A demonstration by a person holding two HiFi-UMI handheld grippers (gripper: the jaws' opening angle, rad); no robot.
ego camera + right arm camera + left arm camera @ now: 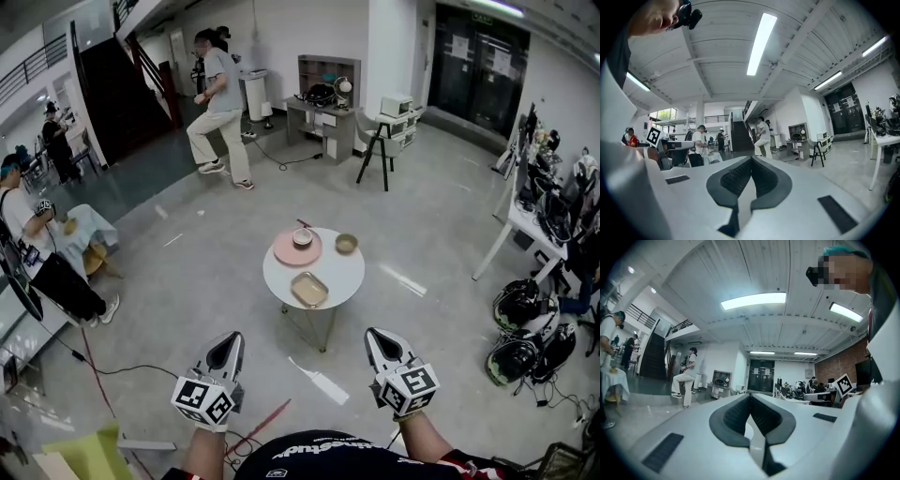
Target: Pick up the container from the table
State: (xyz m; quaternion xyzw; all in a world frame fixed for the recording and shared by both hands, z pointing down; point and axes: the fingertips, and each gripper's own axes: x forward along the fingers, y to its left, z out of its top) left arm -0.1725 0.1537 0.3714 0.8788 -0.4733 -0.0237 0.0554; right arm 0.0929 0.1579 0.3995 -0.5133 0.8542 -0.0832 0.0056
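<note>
The container [308, 289] is a shallow tan rectangular dish on the near side of a small round white table [342, 273]. A pink plate [289, 251] carrying a small white bowl [302, 237] and a tan bowl [346, 244] sit behind it. My left gripper [228, 338] and right gripper [373, 336] are held close to my body, well short of the table and pointing level toward it. In the left gripper view the left gripper [750, 397] has its pads together and nothing between them. The right gripper [751, 162] is likewise shut and empty.
A person [221, 103] walks across the far floor, and another [33, 258] sits at the left by a small table. A white desk [525, 225] and dark helmets [525, 328] line the right side. Cables [112, 370] trail over the floor near my left.
</note>
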